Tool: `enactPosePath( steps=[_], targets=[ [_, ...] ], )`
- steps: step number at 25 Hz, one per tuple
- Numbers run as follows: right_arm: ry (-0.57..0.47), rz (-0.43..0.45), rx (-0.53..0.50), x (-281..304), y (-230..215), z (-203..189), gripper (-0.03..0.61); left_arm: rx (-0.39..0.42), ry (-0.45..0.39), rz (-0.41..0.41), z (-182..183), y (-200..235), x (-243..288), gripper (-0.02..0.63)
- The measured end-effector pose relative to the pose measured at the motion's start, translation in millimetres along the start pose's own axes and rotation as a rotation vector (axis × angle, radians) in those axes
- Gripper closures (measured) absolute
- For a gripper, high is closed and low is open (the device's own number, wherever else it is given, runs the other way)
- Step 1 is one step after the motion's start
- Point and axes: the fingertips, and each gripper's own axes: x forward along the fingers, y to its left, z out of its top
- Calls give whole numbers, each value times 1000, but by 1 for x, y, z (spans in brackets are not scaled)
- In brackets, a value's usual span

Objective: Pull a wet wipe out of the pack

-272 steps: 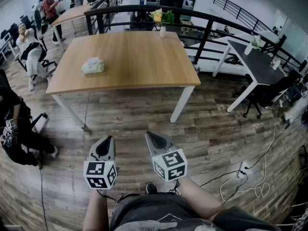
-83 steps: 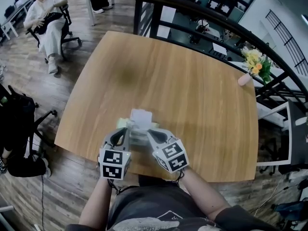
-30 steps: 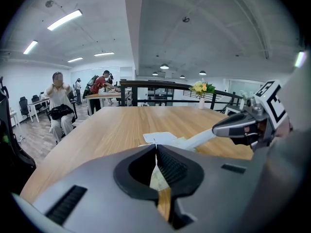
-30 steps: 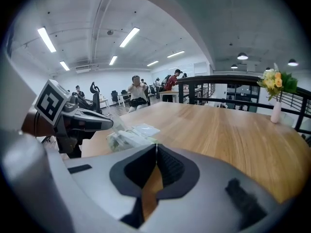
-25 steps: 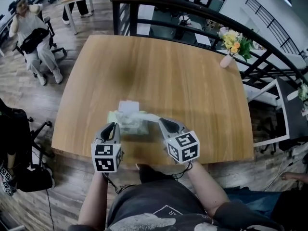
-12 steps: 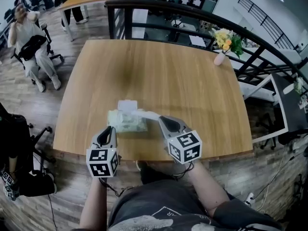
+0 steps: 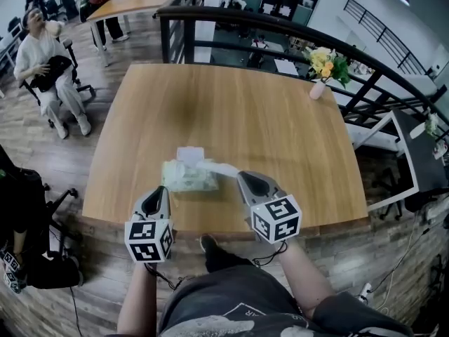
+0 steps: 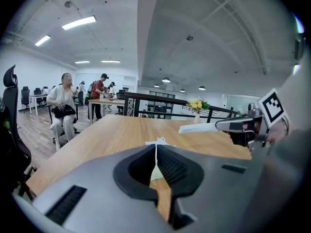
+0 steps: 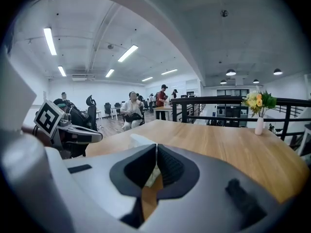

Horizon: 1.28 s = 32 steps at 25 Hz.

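Note:
The pale green wet-wipe pack (image 7: 188,177) lies near the front edge of the wooden table (image 7: 280,132), its white lid (image 7: 190,154) flipped open. A white wet wipe (image 7: 222,167) stretches from the pack's top to my right gripper (image 7: 242,175), which is shut on it. The left gripper view shows the same wipe (image 8: 199,127) sticking out of the right gripper's tip. Whether its far end still sits in the pack's opening I cannot tell. My left gripper (image 7: 160,190) is shut and holds nothing, just off the pack's near left corner. Both gripper views show shut jaws, left gripper (image 8: 156,152) and right gripper (image 9: 156,152).
A pink vase of flowers (image 7: 319,88) stands at the table's far right corner. A black railing (image 7: 280,27) runs behind the table. A seated person (image 7: 42,55) is at the far left, and a dark chair (image 7: 17,209) stands near the table's left side.
Both grippers have drawn back toward the table's near edge and risen. The wipe now stretches further out from the pack. The left gripper sits a little further from the pack.

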Motion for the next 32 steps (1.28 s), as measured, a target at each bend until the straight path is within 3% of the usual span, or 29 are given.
enactPosePath(
  steps=[11,32],
  targets=[
    [-39,-5,-16,-29,14,15,551,26,-62,-11,17,-12,-32,598],
    [-47,-39,-4,-103,37,-9,551,39,-79,-27,-6,-50,-97,598]
  ],
)
